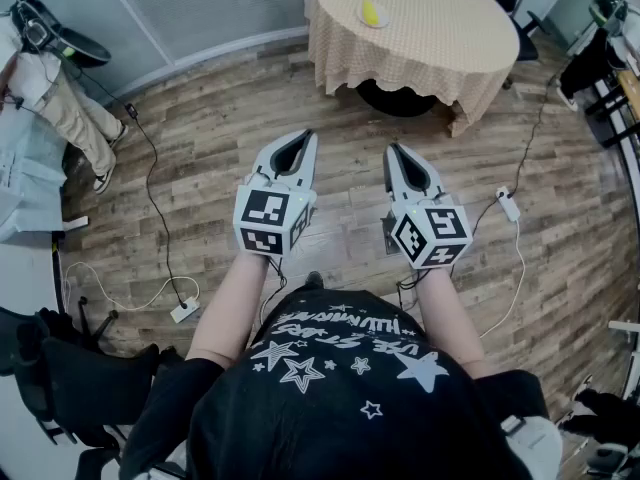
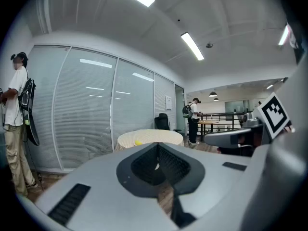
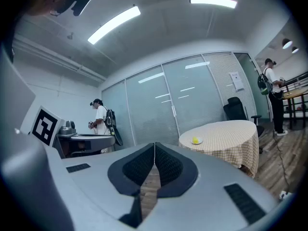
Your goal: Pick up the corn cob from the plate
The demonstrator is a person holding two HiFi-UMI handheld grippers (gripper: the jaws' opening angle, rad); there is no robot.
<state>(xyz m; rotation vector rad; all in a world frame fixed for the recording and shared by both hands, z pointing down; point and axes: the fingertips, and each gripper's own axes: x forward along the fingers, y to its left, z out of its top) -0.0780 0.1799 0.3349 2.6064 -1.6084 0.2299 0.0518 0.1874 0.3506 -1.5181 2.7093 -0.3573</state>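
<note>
Corn cob (image 1: 371, 12) lies on plate (image 1: 386, 18) on the round worktop (image 1: 440, 43), well ahead. Left hand-held gripper (image 1: 300, 138) and right hand-held gripper (image 1: 394, 151) are pressed together and empty — step closer first, then spread one before reaching.

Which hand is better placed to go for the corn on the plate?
Right, narrowly: in the head view the corn lies almost straight ahead of the right tool; the left tool sits further aside. Both are shut, empty and far off.
</note>
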